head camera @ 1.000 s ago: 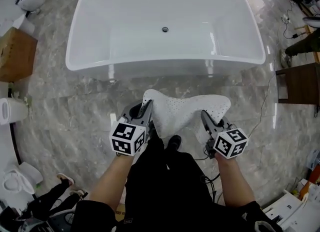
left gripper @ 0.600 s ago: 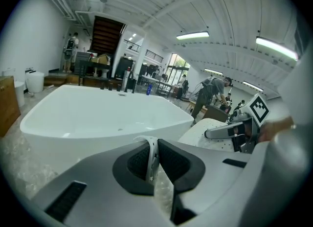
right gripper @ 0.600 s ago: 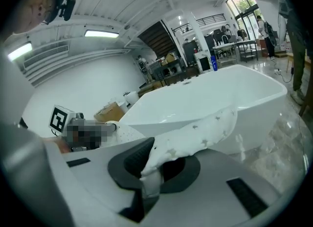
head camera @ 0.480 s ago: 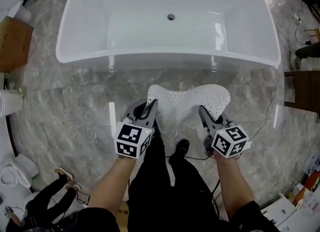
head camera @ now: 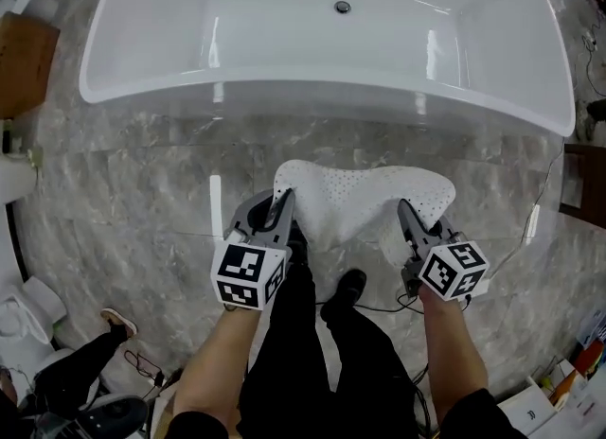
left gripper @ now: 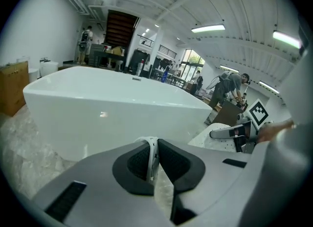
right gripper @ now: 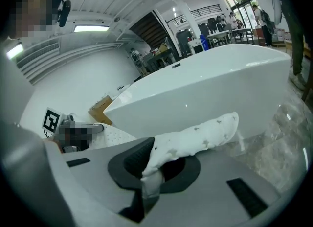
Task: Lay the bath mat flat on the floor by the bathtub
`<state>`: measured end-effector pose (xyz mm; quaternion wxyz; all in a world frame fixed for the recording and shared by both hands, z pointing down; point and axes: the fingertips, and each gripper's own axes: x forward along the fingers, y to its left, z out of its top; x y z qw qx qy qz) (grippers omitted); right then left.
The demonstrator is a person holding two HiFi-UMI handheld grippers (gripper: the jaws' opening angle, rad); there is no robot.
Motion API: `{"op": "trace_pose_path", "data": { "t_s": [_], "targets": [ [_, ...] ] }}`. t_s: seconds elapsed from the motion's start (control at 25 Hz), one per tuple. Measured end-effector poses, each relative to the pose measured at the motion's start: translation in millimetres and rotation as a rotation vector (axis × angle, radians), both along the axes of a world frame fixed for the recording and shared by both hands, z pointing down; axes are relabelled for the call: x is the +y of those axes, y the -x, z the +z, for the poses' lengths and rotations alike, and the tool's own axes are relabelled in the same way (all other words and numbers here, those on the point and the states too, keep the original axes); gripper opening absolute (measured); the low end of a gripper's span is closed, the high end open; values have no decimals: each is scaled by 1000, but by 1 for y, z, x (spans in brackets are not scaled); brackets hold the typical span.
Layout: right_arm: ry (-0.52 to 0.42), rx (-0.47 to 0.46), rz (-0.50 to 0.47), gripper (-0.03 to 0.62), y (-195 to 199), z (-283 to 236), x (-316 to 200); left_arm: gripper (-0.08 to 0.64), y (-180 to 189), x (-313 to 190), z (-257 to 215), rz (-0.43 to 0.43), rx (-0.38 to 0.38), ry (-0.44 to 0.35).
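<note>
White mat (head camera: 365, 196) up in both grippers, and it's stretched across the gap between them. Left gripper (head camera: 281, 199) is clamped on the mat's left corner: in the left gripper view the dark pads are squeezed together with just a thin white edge of mat pinched between them. Right gripper (head camera: 410, 210) is clamped on the right corner, and in the right gripper view a starry flap of mat pokes out past its jaws, up and to the right, free in the air. Between the two grippers the near edge dips in a curve, while the dotted surface spreads out ahead of the jaws toward the tub (head camera: 322, 96). Whether the far edge touches the floor (head camera: 142, 191) can't be told from here. The tub lies straight ahead of both grippers, its long white side across the line they point along, with a strip of grey marble floor showing between it and the mat. Both grippers point forward and down, marker cubes facing up at the head camera. Behind and between them are the person's dark trousers (head camera: 312, 342) and a black shoe (head camera: 346, 289), just behind the mat's near edge. Off beyond the left gripper, well apart, sits a brown box (head camera: 24, 63) beside the tub's end.
</note>
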<state>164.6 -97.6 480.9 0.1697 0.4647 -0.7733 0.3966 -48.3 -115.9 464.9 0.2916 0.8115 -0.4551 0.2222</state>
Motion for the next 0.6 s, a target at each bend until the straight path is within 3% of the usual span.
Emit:
{"op": "trace_pose_path", "data": {
  "t_s": [0.32,0.6],
  "targets": [
    [-5,29,-49,30,21,85,-17,26,2,-14,98,-56,26,50],
    [-3,16,-38,30,24,144,-21,28,-6,-26,162,-40,10,50]
  ]
}}
